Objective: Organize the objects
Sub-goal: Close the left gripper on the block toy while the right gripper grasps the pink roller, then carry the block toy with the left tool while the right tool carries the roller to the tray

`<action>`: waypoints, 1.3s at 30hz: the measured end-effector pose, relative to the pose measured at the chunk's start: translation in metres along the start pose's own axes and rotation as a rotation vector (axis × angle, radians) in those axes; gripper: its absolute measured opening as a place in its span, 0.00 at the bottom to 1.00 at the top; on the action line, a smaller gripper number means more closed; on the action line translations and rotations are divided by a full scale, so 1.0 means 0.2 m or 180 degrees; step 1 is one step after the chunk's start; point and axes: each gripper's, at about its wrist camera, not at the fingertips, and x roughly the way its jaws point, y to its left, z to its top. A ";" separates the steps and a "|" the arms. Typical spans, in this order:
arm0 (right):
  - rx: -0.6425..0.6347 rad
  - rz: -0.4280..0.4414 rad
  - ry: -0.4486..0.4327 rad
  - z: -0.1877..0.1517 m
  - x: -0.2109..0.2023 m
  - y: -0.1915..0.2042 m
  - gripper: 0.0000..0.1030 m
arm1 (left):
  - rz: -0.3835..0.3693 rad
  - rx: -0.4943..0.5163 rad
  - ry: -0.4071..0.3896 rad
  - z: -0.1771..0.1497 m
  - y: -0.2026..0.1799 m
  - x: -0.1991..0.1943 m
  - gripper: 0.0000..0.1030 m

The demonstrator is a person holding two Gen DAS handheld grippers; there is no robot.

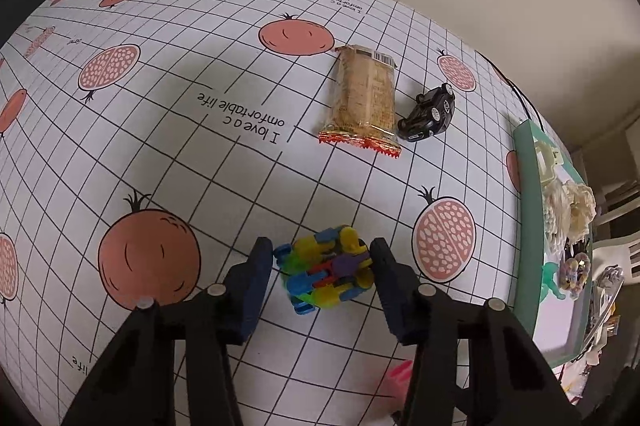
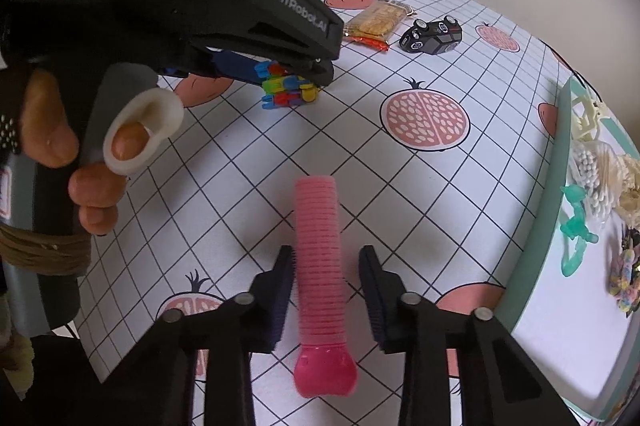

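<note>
- Two grippers share one table (image 1: 168, 154), whose cloth is a black grid printed with pomegranates.
- We see the left gripper (image 1: 323, 268) with its jaws set narrowly round a block toy (image 1: 328, 272); the pads lie at the toy's two sides, and we cannot tell whether they press it. The toy rests on the cloth.
- From the right wrist we see the same gripper (image 2: 296, 78) from its side, a hand (image 2: 76, 154) on its handle, one finger through a white ring (image 2: 142, 134).
- The right gripper (image 2: 326, 286) stands wide, its jaws on either side of a pink roller (image 2: 320, 266) that lies lengthwise between them. The left pad touches or nearly touches the roller; the right pad stands clear of it.
- Beyond the toy we find a snack pack (image 1: 362, 98) and, just beside it, a black car (image 1: 430, 114).
- At the right edge lies a green tray (image 2: 536, 290), holding a teal figure (image 2: 576, 226), cotton swabs (image 2: 592, 166) and other small pieces too blurred to name.
</note>
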 end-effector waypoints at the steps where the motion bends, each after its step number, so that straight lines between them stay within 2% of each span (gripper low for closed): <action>1: -0.0004 0.0003 -0.0001 0.00 0.00 0.00 0.26 | -0.0006 -0.0003 -0.0003 0.00 0.00 0.00 0.49; 14: -0.0039 0.0053 -0.0030 0.00 -0.02 0.01 0.25 | -0.0044 -0.0012 -0.0075 0.00 0.00 -0.04 0.48; 15: -0.0040 0.0052 -0.0042 0.00 -0.03 0.01 0.25 | -0.0058 -0.0012 -0.0099 0.00 0.00 -0.05 0.41; 16: -0.0037 0.0051 -0.0051 0.00 -0.03 0.00 0.25 | -0.0061 -0.0005 -0.0121 0.00 0.00 -0.06 0.39; 19: -0.0025 0.0039 -0.0055 0.00 -0.04 0.00 0.25 | 0.0008 0.0032 -0.0101 0.00 -0.01 -0.06 0.39; 27: -0.0012 0.0052 -0.0097 0.02 -0.05 -0.02 0.25 | 0.0008 0.0025 -0.0128 0.00 -0.02 -0.07 0.39; 28: -0.0012 0.0047 -0.0103 0.02 -0.06 -0.02 0.25 | 0.0000 0.0023 -0.0136 0.00 -0.02 -0.07 0.37; 29: -0.0007 0.0046 -0.0111 0.02 -0.06 -0.02 0.25 | -0.0007 0.0024 -0.0148 -0.01 -0.02 -0.08 0.29; 39: 0.0081 0.0026 -0.0212 0.04 -0.12 -0.08 0.25 | -0.0021 0.0025 -0.0226 0.00 0.00 -0.11 0.28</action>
